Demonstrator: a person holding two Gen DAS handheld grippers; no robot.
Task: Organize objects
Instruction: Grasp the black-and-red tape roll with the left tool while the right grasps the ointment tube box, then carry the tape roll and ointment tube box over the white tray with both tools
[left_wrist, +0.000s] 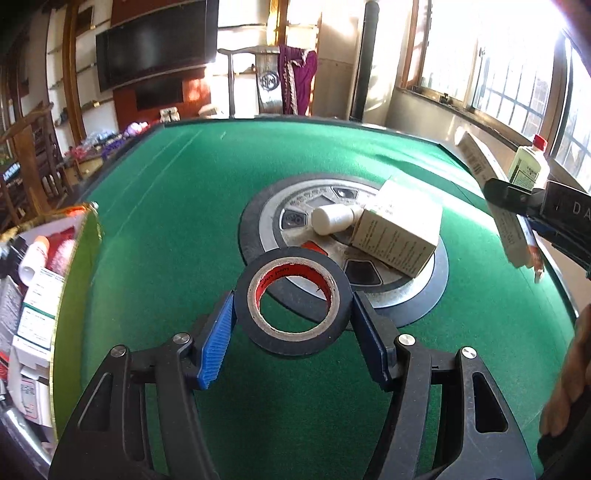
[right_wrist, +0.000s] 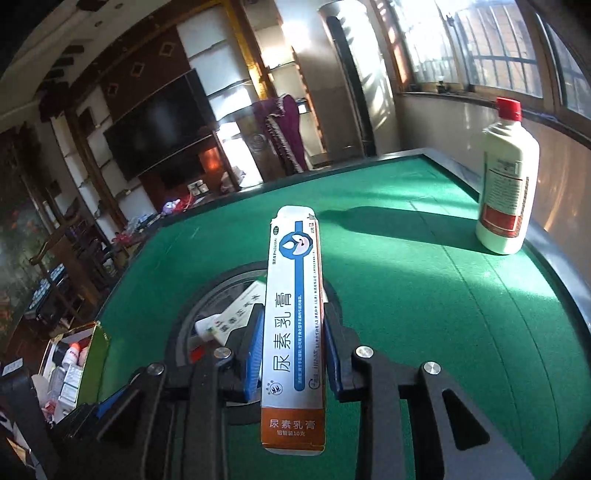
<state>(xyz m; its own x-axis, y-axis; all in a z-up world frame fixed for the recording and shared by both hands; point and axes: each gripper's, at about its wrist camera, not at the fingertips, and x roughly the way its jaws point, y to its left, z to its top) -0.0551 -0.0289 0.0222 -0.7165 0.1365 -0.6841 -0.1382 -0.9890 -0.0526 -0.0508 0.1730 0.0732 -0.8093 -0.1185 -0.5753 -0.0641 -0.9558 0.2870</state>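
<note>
My left gripper is shut on a black roll of tape with a red core, held above the green felt table. Beyond it, on the table's round centre disc, lie a small white bottle and a beige carton. My right gripper is shut on a long white, blue and orange ointment box, lifted over the centre disc. In the left wrist view that gripper and the ointment box show at the right edge.
An open box with green sides holds several medicine packs at the table's left edge; it shows as the open box in the right wrist view. A white bottle with a red cap stands at the far right. A hand is at the right edge.
</note>
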